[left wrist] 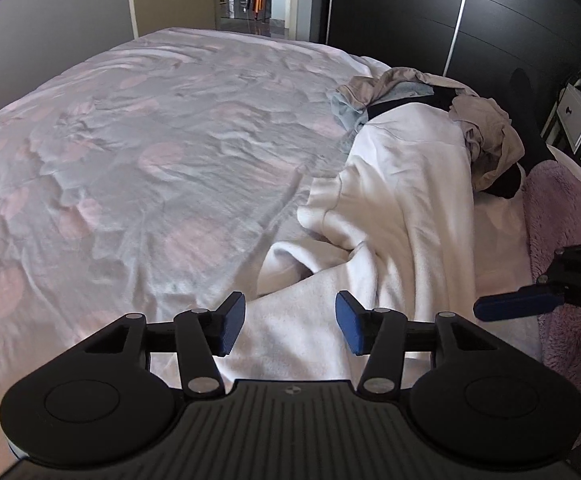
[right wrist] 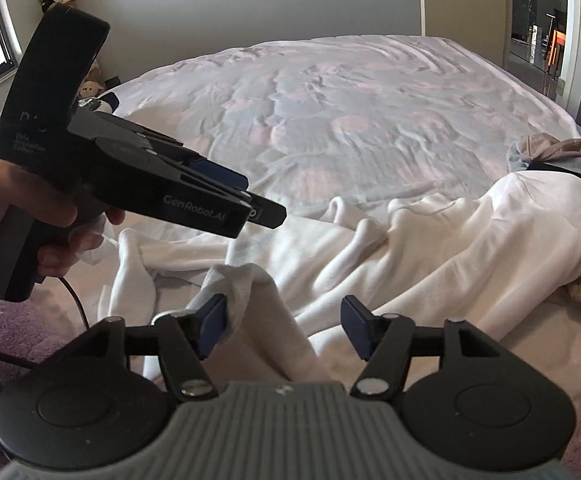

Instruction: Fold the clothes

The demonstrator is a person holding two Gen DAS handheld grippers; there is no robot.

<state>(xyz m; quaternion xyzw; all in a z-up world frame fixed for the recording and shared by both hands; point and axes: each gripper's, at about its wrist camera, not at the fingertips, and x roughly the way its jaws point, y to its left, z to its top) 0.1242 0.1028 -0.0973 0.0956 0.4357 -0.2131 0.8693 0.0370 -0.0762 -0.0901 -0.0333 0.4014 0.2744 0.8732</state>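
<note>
White garment sits rumpled at my near edge of the bed; left gripper and right gripper both gape, clamping nothing. Risk: that fold against my right pad snags and drags everything askew.

Legible markings: one brand name and one partial label, both on the left gripper.

From the right wrist view I read "GenRobot.AI" in pale letters along the side of its black body. On its upright black housing I make out small print, seemingly "Data Acquisition System", though it is faint and I cannot confirm every letter. Larger characters above it are too dim to read. I find no other readable text.
</note>
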